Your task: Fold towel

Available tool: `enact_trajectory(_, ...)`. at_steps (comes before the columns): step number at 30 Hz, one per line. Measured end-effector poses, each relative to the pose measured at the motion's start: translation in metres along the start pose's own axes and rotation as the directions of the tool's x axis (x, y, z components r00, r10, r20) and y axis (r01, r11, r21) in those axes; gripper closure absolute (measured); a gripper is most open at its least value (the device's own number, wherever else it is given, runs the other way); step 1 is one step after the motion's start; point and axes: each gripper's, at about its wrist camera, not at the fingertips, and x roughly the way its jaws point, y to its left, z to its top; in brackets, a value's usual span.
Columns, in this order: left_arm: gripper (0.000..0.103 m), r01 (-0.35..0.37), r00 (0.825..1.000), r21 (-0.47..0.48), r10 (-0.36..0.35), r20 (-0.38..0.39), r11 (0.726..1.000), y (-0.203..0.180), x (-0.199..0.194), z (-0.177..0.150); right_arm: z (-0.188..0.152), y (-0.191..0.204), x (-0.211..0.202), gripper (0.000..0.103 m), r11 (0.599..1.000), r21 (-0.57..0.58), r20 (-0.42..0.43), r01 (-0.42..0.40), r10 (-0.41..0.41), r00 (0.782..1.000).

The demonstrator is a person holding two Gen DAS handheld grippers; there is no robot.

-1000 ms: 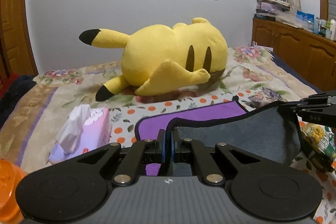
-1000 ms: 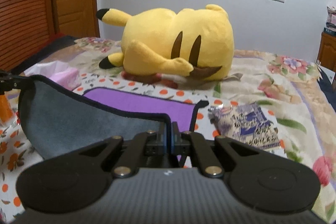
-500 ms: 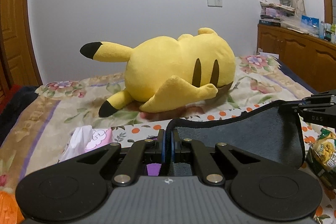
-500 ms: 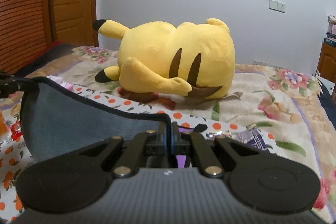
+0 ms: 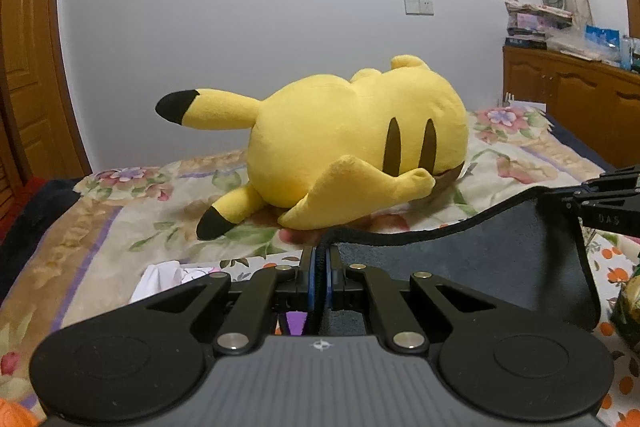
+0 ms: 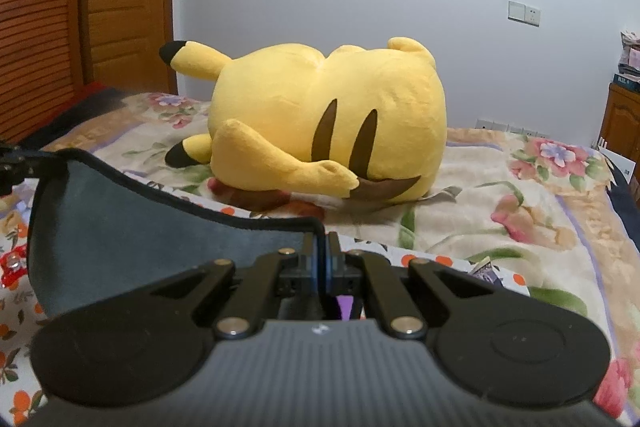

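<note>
Left claw [image 5: 320, 269] pinched on one towel [image 5: 472, 267] corner, right claw [image 6: 322, 259] pinched on the other. Towel slung between, lifted over the bed [image 6: 460, 211], near the plush [image 5: 352, 147].

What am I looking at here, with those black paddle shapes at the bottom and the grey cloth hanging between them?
There is no robot here. A person holds a tool in each hand, and each tool carries a camera looking forward along its two fingers. One picture comes from the left hand-held gripper, the other from the right hand-held gripper. The black shapes are the tools' own bodies. Each one is pinched shut on a top corner of the towel, grey on this side, so it hangs lifted between them above a flowered bedspread. Behind it lies a yellow plush toy. A tissue pack sits at the left.
</note>
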Motion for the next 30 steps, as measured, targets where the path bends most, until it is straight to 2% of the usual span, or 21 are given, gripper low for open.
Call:
enact_trajectory(13,0.097,-0.052,0.999,0.022,0.052,-0.008,0.998,0.004,0.036,-0.008,-0.006,0.000,0.033,0.099,0.998,-0.024,-0.030,0.062,-0.063,0.998)
enact_trajectory(19,0.097,-0.044,0.998,0.002,0.045,-0.042,0.999,0.004,0.055,-0.014,-0.008,0.004,0.052,0.099,0.996,-0.040,-0.078,0.074,-0.077,0.994)
enact_trajectory(30,0.097,-0.075,0.993,0.002,0.075,-0.089,0.997,0.004,0.085,-0.028,-0.024,0.008,0.078,0.099,0.991,-0.062,-0.158,0.115,-0.124,0.980)
